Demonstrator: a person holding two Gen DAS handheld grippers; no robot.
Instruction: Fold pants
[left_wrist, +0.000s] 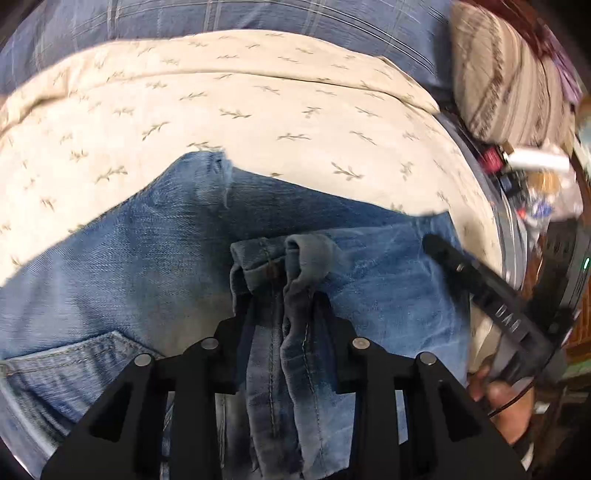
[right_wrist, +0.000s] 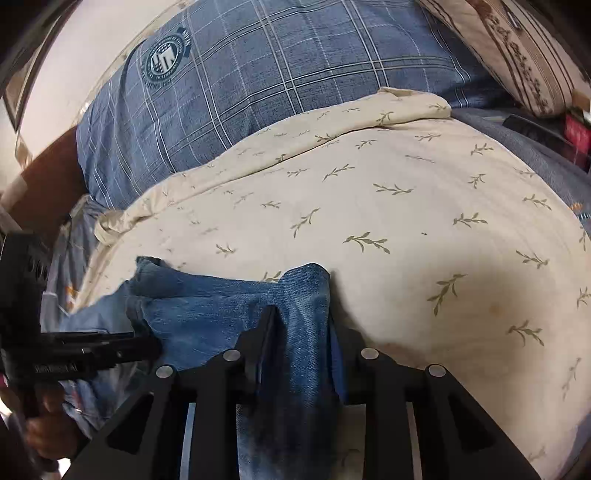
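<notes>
Blue denim pants lie spread on a cream sheet with a leaf print. My left gripper is shut on a bunched fold of the pants, with hems sticking up between the fingers. My right gripper is shut on another fold of the pants, near their right edge. The right gripper also shows in the left wrist view at the pants' right side. The left gripper shows in the right wrist view at the left, beside the denim.
A blue plaid pillow lies behind the sheet. A striped beige pillow is at the back right. Cluttered small items sit past the bed's right edge. A back pocket shows at lower left.
</notes>
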